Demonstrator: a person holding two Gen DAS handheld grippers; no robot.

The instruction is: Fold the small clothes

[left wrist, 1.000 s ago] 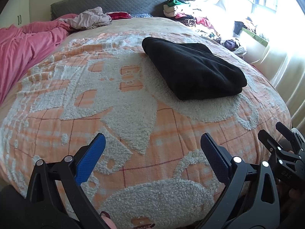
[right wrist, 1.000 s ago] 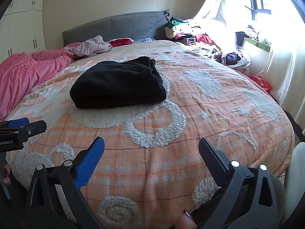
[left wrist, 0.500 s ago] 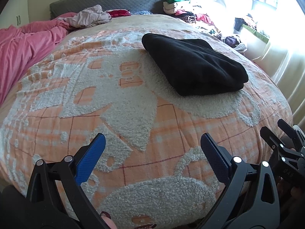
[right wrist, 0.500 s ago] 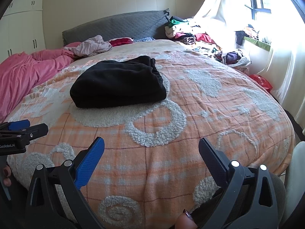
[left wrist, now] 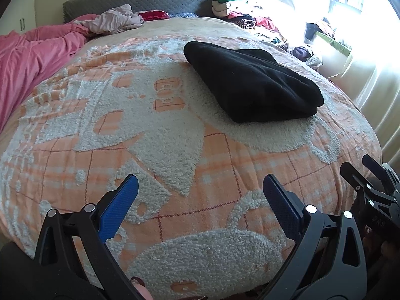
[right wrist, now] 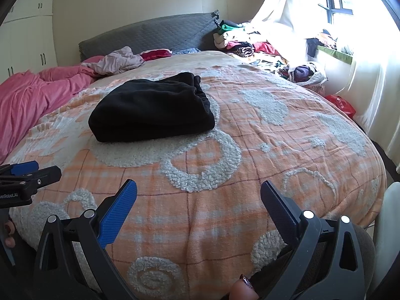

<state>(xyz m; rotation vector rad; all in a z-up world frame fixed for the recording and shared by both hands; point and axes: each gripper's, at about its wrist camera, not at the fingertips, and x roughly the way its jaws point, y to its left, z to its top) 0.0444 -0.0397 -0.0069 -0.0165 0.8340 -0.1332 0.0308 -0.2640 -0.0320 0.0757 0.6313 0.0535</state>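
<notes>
The bed point(right wrist: 287, 175) is covered by an orange plaid blanket point(left wrist: 225, 150). A folded black garment point(left wrist: 252, 85) lies on it; a pink duvet point(left wrist: 30, 60) lies alongside.

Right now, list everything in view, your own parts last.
black folded garment: one, black, mid-bed on the blanket
blanket: one, orange plaid with white fleecy patches, covering the bed
pink duvet: one, pink, bunched along the bed's left side
crumpled garment: one, pale mauve, near the headboard
headboard: one, grey quilted, far end
clothes pile: one heap, mixed colours, far right by the window
curtains: white, right side
wardrobe: cream, far left
left claw: blue pads, open, empty
right claw: blue pads, open, empty
</notes>
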